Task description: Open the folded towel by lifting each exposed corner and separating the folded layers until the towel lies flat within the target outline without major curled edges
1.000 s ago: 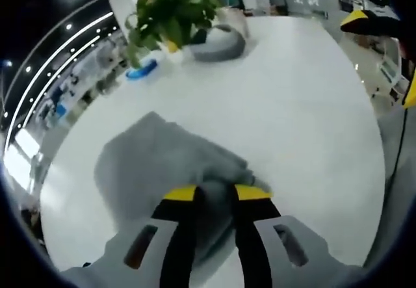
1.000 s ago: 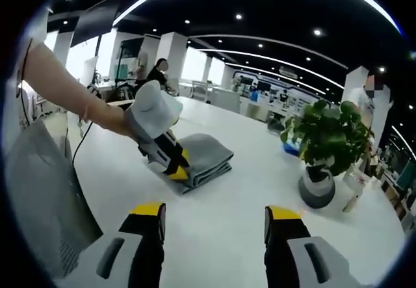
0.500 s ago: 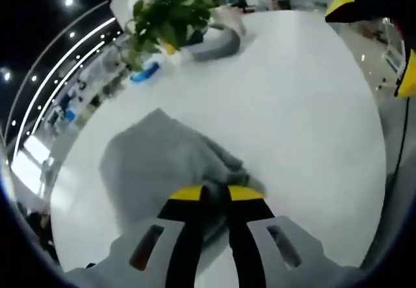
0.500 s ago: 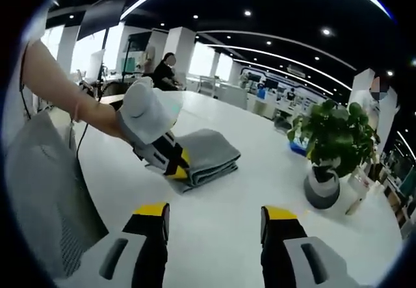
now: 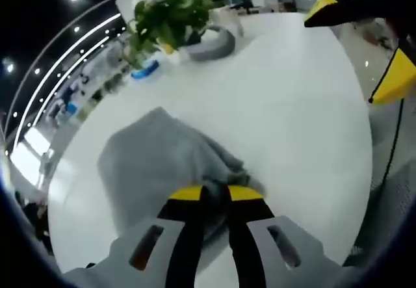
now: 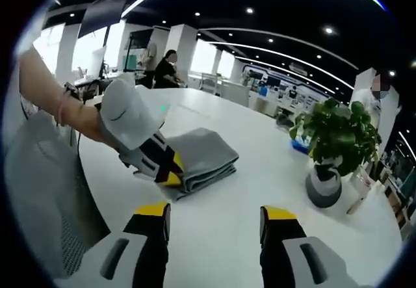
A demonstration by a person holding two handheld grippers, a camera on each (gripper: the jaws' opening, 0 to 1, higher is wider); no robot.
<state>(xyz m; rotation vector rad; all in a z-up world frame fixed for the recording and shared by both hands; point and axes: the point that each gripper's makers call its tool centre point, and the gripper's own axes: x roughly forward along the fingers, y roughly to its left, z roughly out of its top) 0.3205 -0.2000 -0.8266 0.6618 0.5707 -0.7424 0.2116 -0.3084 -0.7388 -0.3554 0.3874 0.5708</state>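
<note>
The left claw pinches the near corner of the folded grey towel — lower centre of the frame, on the white bench. The right claw hangs open — holding nothing.

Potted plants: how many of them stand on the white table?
1. A single potted plant stands on the white table, beyond the folded grey towel; in the left gripper view it is at the top. Others may stand outside the views.
</note>
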